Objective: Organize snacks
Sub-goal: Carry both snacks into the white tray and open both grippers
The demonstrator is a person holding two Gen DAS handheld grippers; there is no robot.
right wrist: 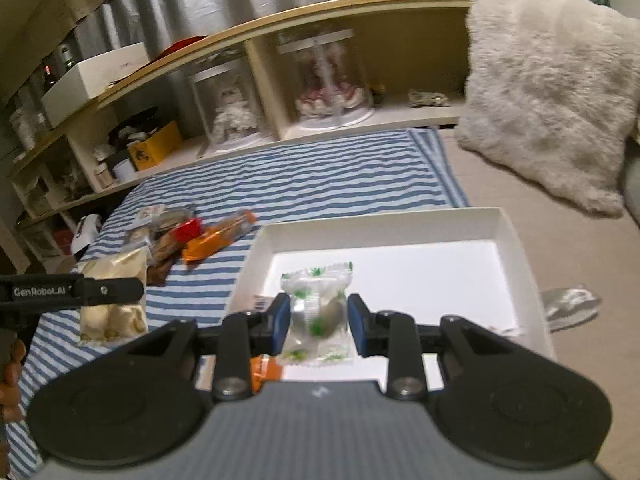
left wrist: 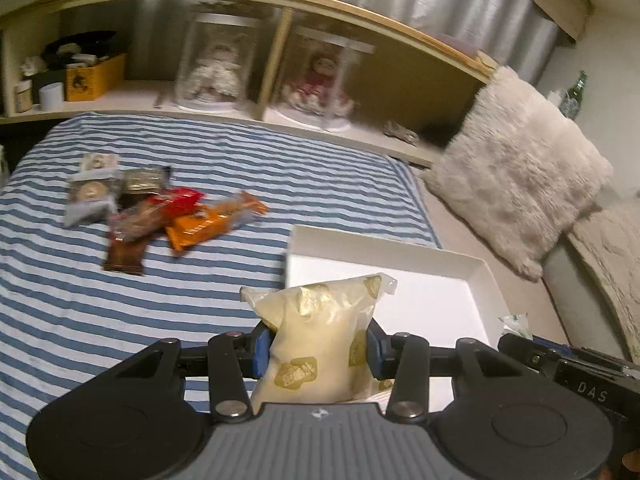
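My left gripper (left wrist: 319, 347) is shut on a cream snack bag with gold print (left wrist: 316, 332), held at the near left corner of the white box (left wrist: 476, 276). The same cream bag (right wrist: 114, 308) shows at the left of the right wrist view, in the left gripper's black fingers (right wrist: 116, 289). My right gripper (right wrist: 318, 316) is shut on a clear wrapped snack with green print (right wrist: 316, 304), above the white box's (right wrist: 516, 248) near left part. A pile of snack packets (left wrist: 156, 208) lies on the striped cloth; the pile (right wrist: 188, 240) sits left of the box.
The blue and white striped cloth (left wrist: 240, 160) covers the bed. A low shelf (left wrist: 280, 76) with two domed figurines runs along the back. A fluffy cushion (left wrist: 516, 168) stands to the right. An orange packet (right wrist: 264, 372) peeks under the right gripper. A silver wrapper (right wrist: 572, 306) lies right of the box.
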